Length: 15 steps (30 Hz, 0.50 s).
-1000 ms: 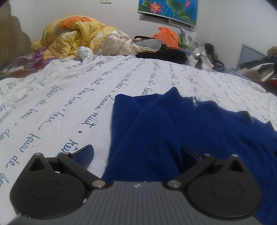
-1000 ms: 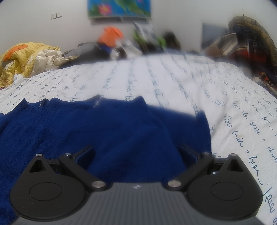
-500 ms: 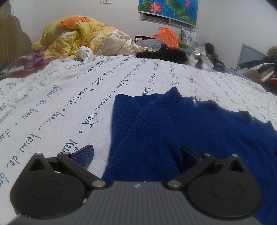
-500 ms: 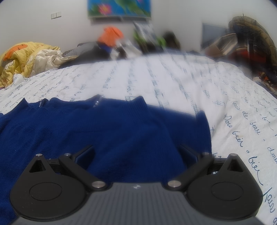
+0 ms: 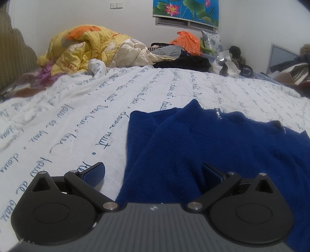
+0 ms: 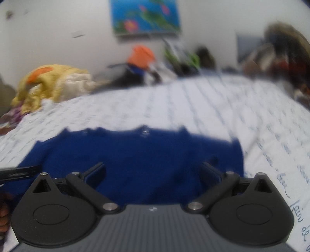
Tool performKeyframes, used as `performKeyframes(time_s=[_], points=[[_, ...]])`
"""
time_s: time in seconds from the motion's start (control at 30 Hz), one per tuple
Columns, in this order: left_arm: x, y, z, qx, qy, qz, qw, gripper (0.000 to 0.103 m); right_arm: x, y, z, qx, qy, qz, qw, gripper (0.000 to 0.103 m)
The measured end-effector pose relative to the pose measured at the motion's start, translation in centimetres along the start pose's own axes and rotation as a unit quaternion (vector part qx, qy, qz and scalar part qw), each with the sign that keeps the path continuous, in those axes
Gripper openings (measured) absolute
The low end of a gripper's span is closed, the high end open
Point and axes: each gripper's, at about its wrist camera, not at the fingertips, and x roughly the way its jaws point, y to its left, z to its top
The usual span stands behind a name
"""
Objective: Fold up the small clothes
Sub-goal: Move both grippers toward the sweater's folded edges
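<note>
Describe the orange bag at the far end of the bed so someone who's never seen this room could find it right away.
Start at the lotus painting on the far wall and look just below it, past the far edge of the white script-printed bedsheet. The orange bag sits there above a black garment. It is crinkled, shiny plastic, unlike the soft yellow quilt heaped to its left.

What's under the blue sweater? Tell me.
The blue sweater lies flat on the white bedsheet printed with blue script. Whatever else might sit beneath it is covered by the knit.
</note>
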Motion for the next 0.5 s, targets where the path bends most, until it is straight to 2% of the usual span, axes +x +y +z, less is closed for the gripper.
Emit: performKeyframes(time_s=[0.1, 0.37, 0.5], points=[[-0.5, 0.1, 0.3, 0.006, -0.001, -0.001, 1.0000, 0.103, 0.1, 2.4, -0.1, -0.035, 0.027, 0.037, 0.998, 0.103], [-1.5, 1.2, 1.7, 0.022, -0.013, 0.021, 0.9994, 0.103, -0.7, 7.5, -1.5, -0.122, 0.017, 0.045, 0.991, 0.103], [-1.5, 2.0, 2.4, 0.021, -0.011, 0.029, 0.9993, 0.103, -1.2, 9.2, -1.9, -0.140, 0.012, 0.054, 0.989, 0.103]])
